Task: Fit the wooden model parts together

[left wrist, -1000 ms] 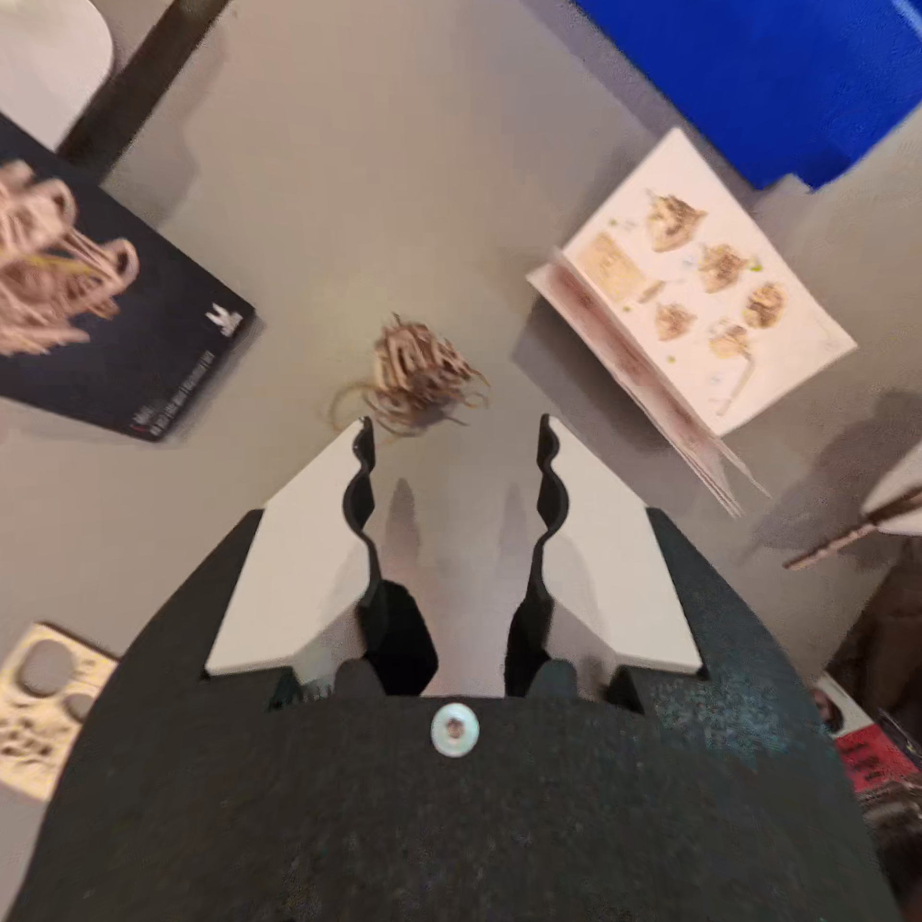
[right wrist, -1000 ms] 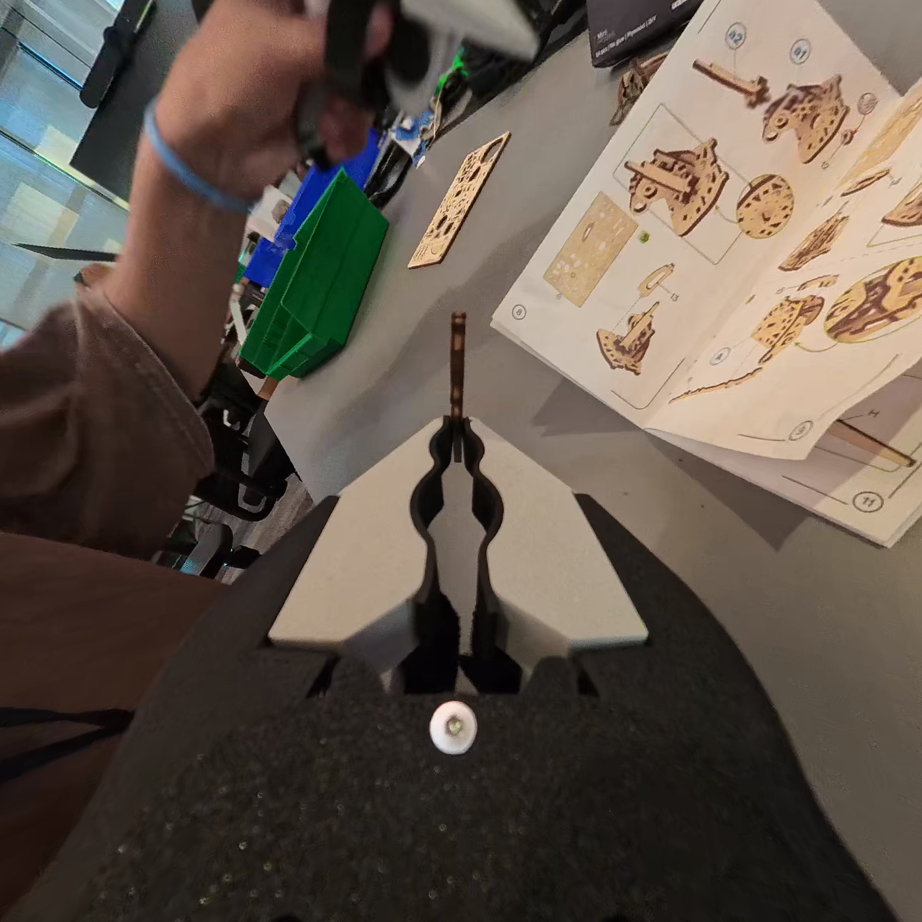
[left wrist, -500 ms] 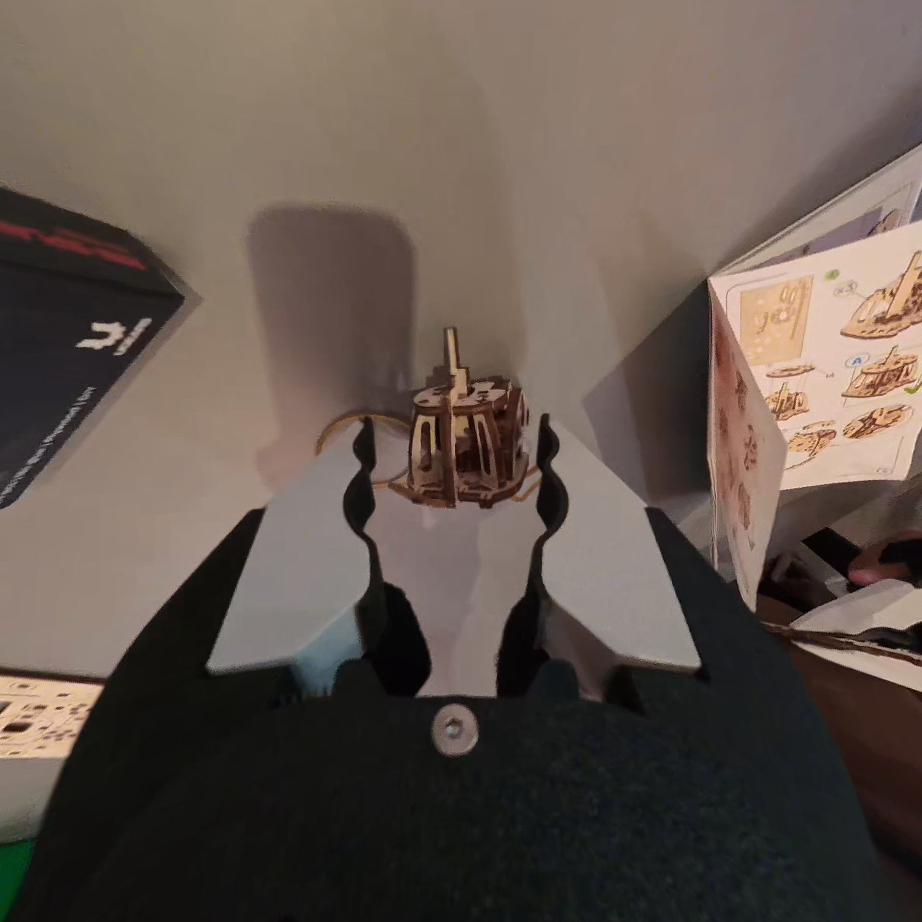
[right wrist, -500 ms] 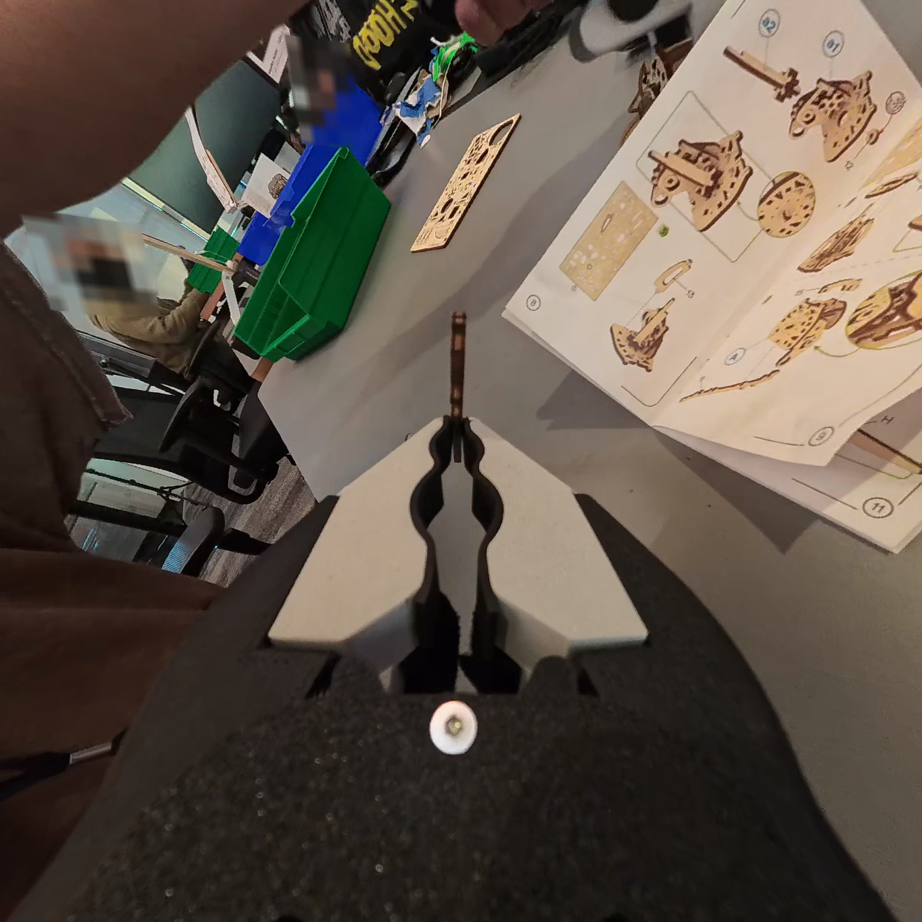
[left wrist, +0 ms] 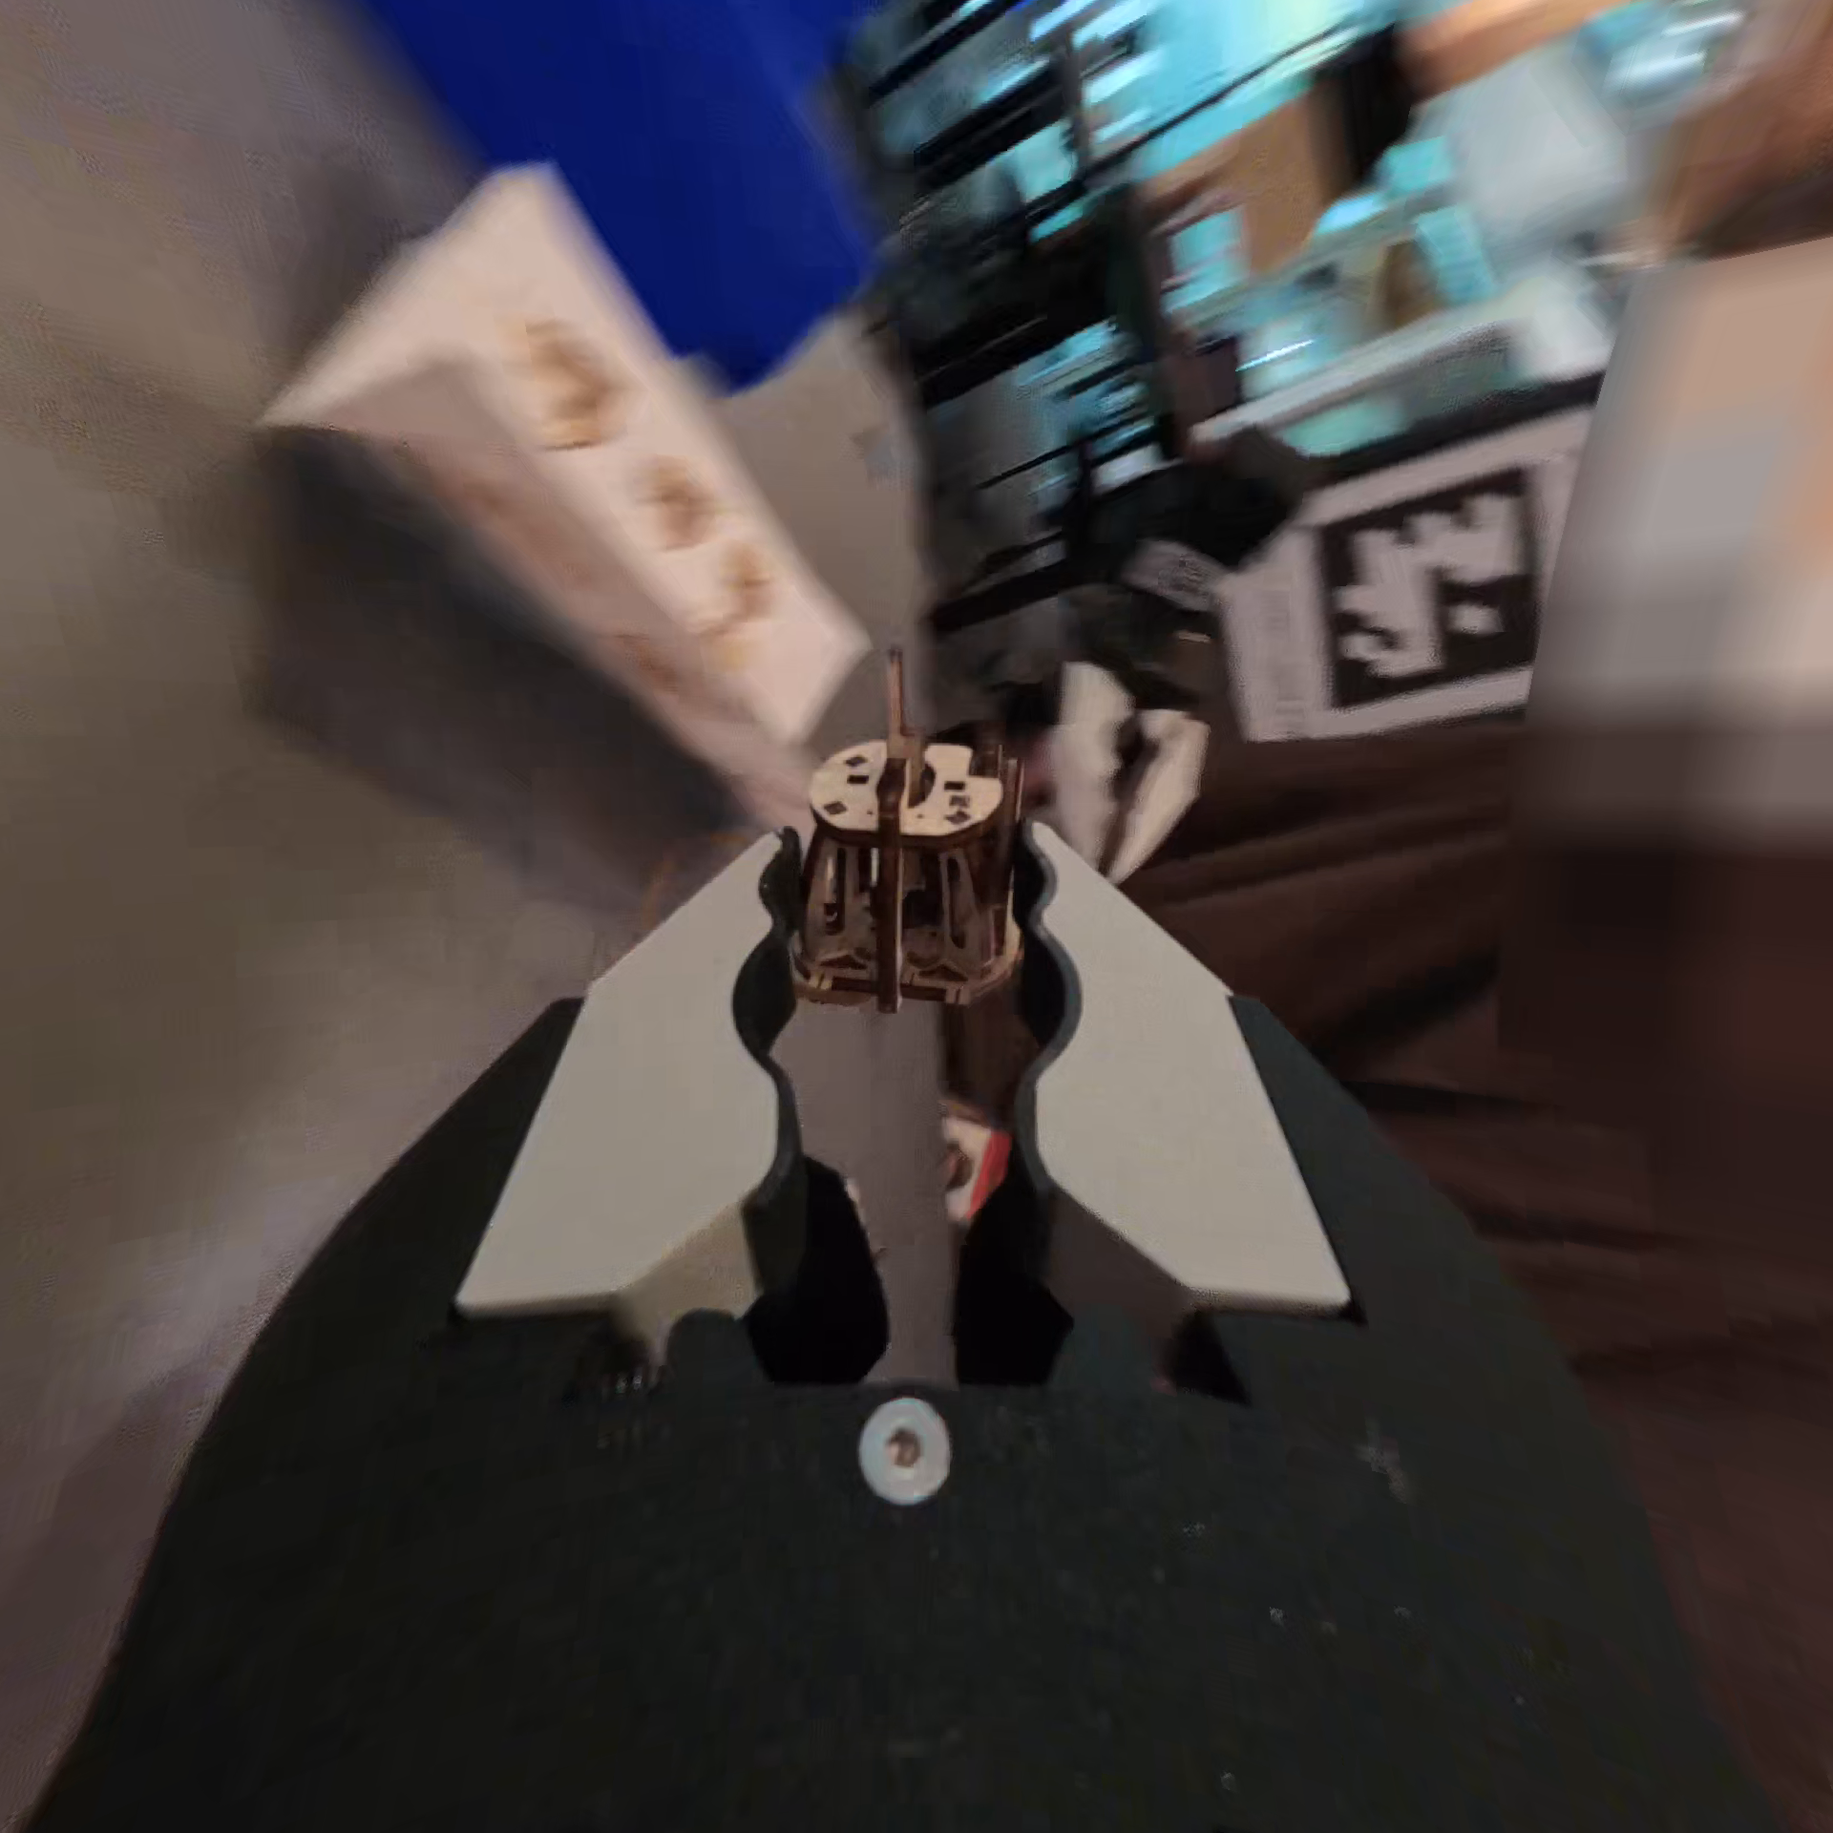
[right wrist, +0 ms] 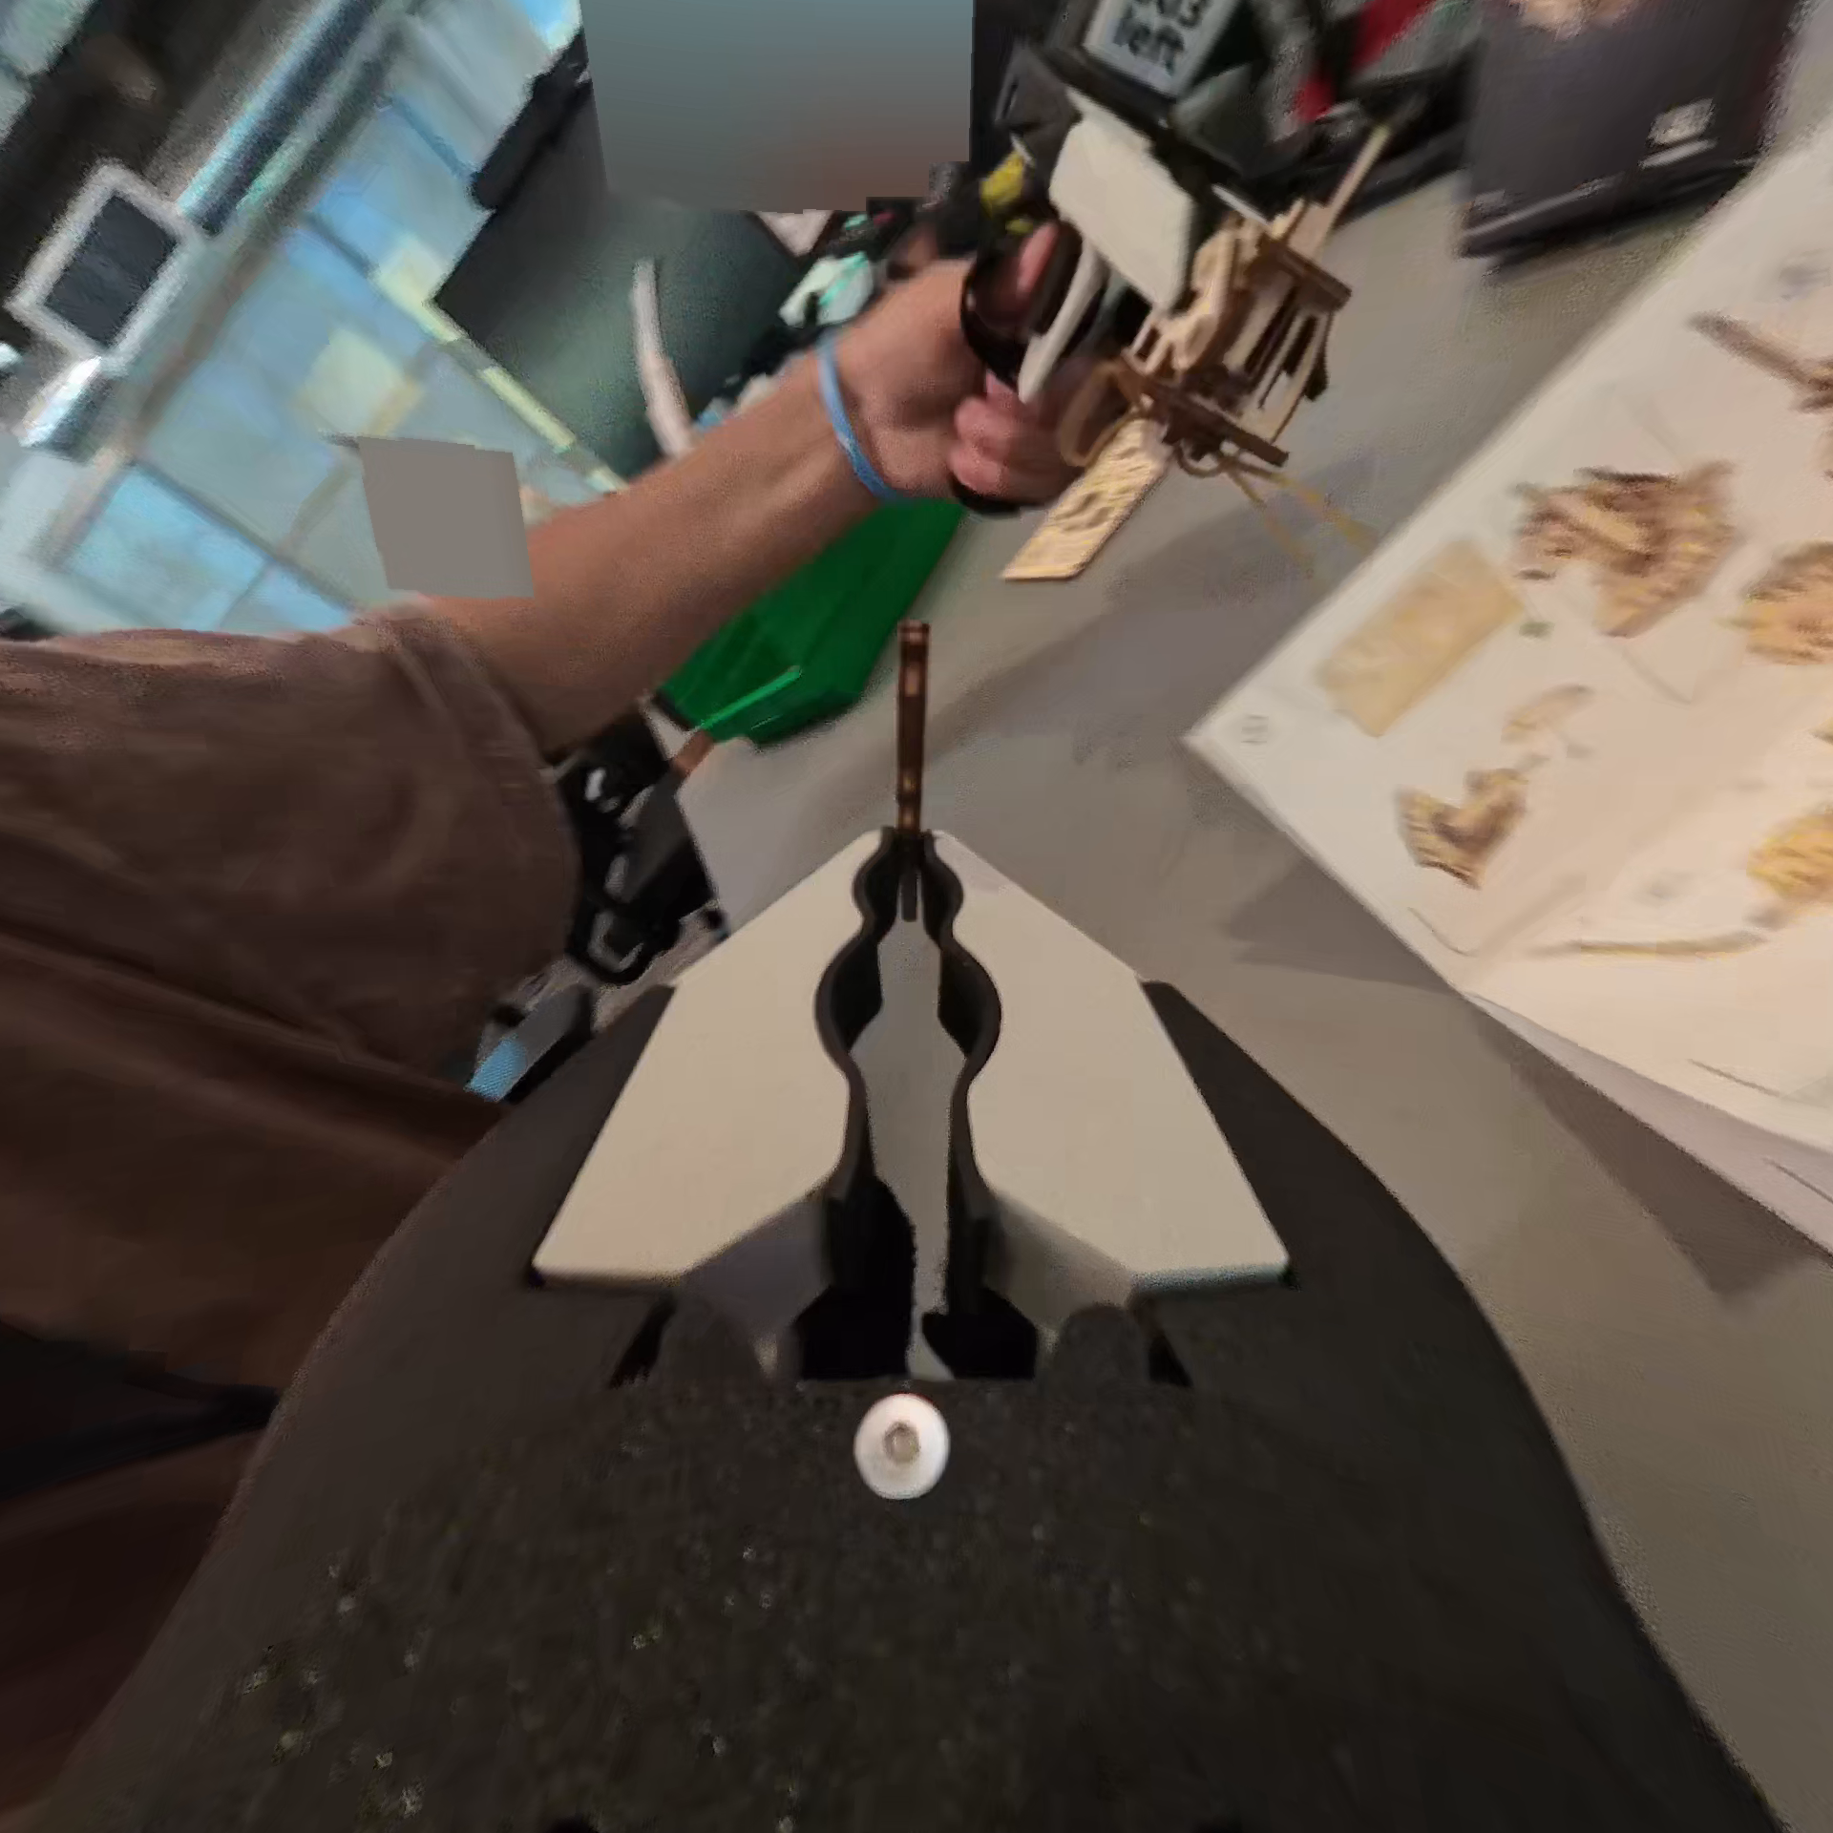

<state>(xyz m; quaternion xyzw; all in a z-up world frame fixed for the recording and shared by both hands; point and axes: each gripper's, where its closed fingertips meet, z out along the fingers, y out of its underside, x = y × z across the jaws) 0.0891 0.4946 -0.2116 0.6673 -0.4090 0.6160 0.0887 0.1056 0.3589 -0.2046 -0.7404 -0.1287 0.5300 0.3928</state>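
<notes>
The left gripper (left wrist: 901, 898) has its jaws part-way open and pressed against both sides of a small wooden model (left wrist: 905, 873), a drum-shaped assembly with a thin post rising from its round top plate. In the right wrist view, this model (right wrist: 1220, 327) is held in the air above the grey table (right wrist: 1141, 794), near its far edge. The right gripper (right wrist: 911, 843) has its jaws almost fully closed, pinching the base of a thin wooden stick (right wrist: 913, 724) that points straight forward from the tips, well apart from the model. An open instruction booklet (right wrist: 1587, 694) lies along the table's right side, with a flat wooden parts sheet (right wrist: 1086, 516) and a green bin (right wrist: 823, 635) beyond. The stick most likely goes into a slot in the model. To do this well, steady the model first, since the left view is motion-blurred, then line the stick up with its slot and push gently without twisting, as the thin wood could snap.
</notes>
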